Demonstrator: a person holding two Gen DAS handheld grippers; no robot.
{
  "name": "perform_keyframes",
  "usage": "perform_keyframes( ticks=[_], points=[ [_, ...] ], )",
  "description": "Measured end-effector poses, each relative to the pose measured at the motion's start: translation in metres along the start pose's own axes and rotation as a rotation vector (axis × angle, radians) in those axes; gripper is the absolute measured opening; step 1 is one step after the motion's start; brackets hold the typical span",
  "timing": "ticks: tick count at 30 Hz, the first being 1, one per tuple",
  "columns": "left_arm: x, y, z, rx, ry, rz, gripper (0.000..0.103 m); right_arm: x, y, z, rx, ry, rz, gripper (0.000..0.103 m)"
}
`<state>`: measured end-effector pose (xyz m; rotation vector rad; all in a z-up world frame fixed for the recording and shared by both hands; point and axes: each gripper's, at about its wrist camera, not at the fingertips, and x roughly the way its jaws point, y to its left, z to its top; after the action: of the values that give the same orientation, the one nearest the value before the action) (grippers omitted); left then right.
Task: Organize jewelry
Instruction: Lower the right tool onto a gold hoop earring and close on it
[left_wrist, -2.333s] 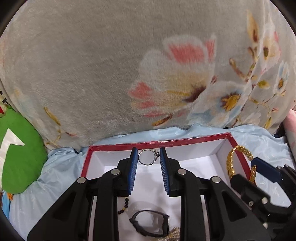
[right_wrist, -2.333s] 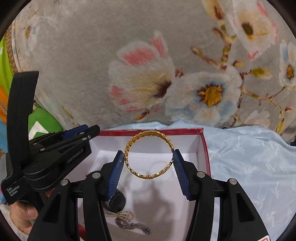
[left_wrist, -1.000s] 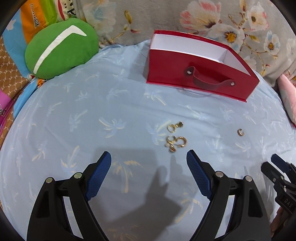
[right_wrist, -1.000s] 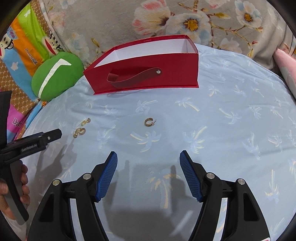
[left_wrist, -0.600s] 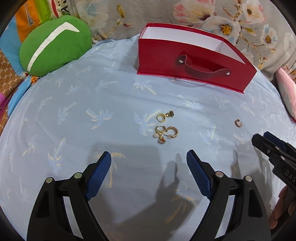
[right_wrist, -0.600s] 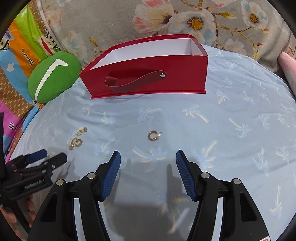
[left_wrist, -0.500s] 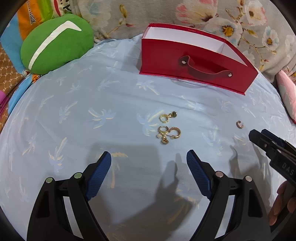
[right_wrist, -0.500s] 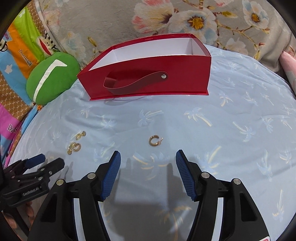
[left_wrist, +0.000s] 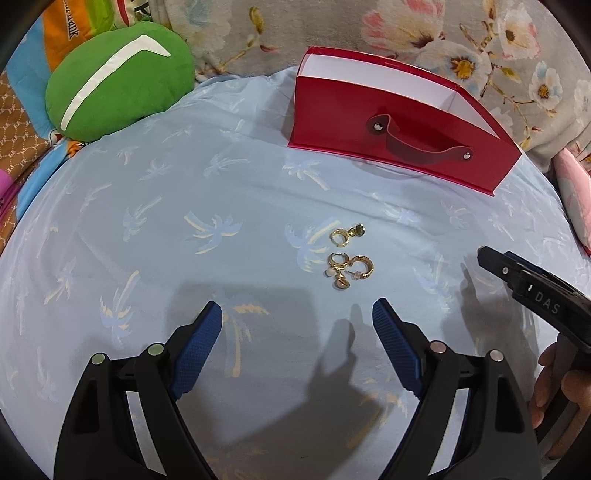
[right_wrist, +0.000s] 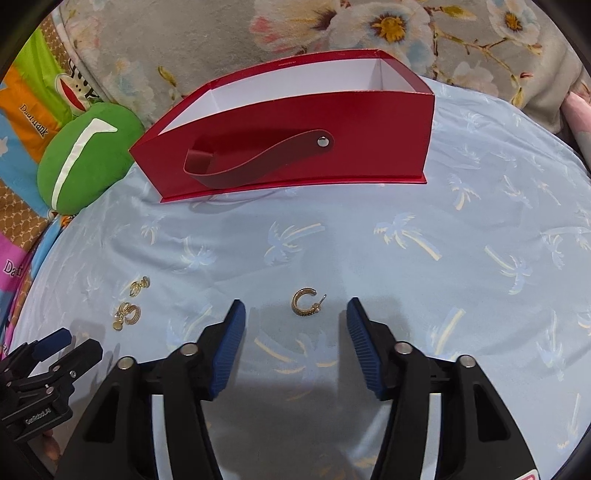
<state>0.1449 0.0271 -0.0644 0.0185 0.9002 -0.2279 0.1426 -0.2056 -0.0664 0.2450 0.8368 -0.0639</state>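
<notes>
A cluster of small gold earrings (left_wrist: 347, 264) lies on the light blue palm-print cloth (left_wrist: 184, 206), just ahead of my open, empty left gripper (left_wrist: 297, 325). The cluster also shows in the right wrist view (right_wrist: 129, 304) at the left. A single gold hoop earring (right_wrist: 304, 301) lies between the tips of my open, empty right gripper (right_wrist: 295, 317), which hovers low over it. The red box (left_wrist: 399, 129) with a white inside and a red strap handle stands at the back; it also shows in the right wrist view (right_wrist: 295, 147). Its contents are hidden.
A green round cushion (left_wrist: 118, 74) lies at the back left. A grey floral blanket (left_wrist: 443, 40) rises behind the box. A pink item (left_wrist: 572, 184) sits at the right edge. The right gripper's body (left_wrist: 535, 295) shows at the right of the left wrist view.
Both grippers let go of the ring and bangle in the box, drew back and opened. Lately the right gripper has closed in on the single hoop; the left has edged toward the cluster.
</notes>
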Motion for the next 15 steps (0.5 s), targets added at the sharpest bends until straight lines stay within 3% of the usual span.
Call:
perform_keyframes(
  ticks=[4,9,15],
  points=[
    [-0.002,-0.002,0.0,-0.006,0.001,-0.017,0.081,0.004,0.0,-0.001,-0.005,0.014,-0.01,0.033],
    [-0.007,-0.008,0.002,-0.019,-0.003,-0.07,0.081,0.004,-0.005,-0.002,0.007,0.019,-0.022,0.005],
    [-0.003,-0.021,0.004,-0.052,0.026,-0.155,0.08,-0.002,-0.011,-0.007,0.026,0.014,-0.022,0.001]
  ],
)
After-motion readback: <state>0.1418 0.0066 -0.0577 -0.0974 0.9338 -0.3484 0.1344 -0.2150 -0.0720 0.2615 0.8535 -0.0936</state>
